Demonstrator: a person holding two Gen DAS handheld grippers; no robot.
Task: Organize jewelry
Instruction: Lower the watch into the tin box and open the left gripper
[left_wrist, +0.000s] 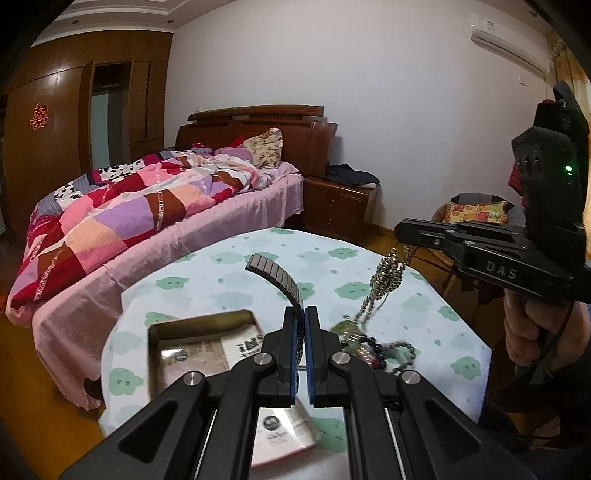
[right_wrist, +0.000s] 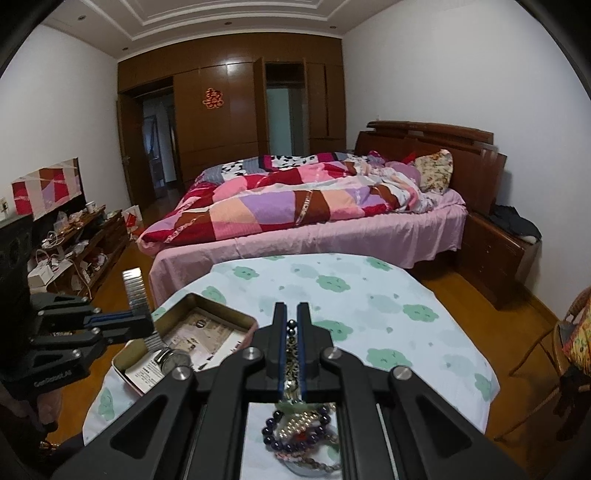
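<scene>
Jewelry is held in both grippers: the left gripper (left_wrist: 303, 314) has its jaws closed on a metal watch band (left_wrist: 275, 275) whose long axis curves up toward 11 o'clock, with the watch face (right_wrist: 171, 359) hanging over the open tin box (left_wrist: 157, 334). The right gripper (right_wrist: 291, 314) has its jaws closed on a bead necklace (left_wrist: 386, 275), which hangs down to the bead pile (right_wrist: 303, 432) on the worktop (right_wrist: 369, 295). The tin lies at 10 o'clock from the right jaws, so the left hand seems nearer to it.
</scene>
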